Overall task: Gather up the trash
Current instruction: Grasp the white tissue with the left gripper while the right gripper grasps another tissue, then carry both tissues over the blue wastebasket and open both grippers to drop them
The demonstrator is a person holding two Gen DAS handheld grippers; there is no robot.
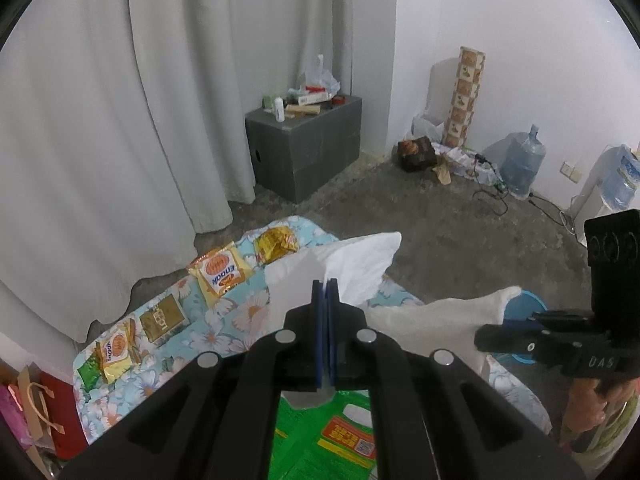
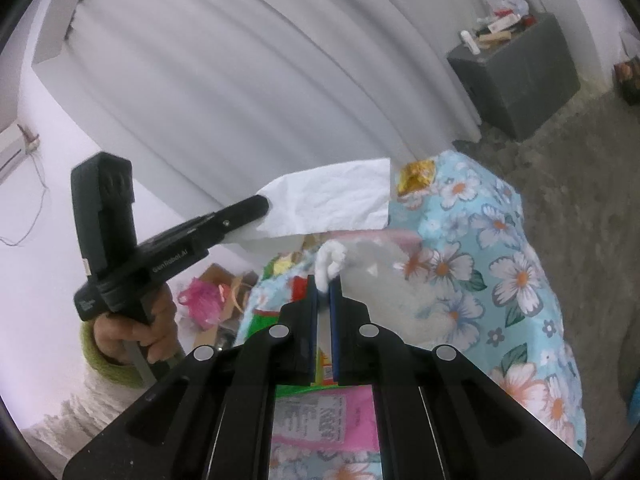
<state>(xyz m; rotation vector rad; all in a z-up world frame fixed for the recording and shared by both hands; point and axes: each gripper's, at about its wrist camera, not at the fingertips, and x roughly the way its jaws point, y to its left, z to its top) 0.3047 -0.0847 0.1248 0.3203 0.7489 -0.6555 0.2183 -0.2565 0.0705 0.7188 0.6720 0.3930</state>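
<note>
Trash is partly in hand: the left claw [image 1: 328,284] pinches a white tissue [image 1: 352,264], the right claw [image 2: 324,284] a crumpled white wad [image 2: 330,262]. Snack wrappers [image 1: 220,272] remain on the floral bedsheet [image 1: 240,320], toward nine o'clock, uncollected.

A flowered blue sheet [image 1: 240,312] is spread over the bed. Laid directly on it are yellow snack packets [image 1: 221,273], a gold wrapper [image 1: 276,243], a gold box [image 1: 164,319] and a green package [image 1: 320,440].
</note>
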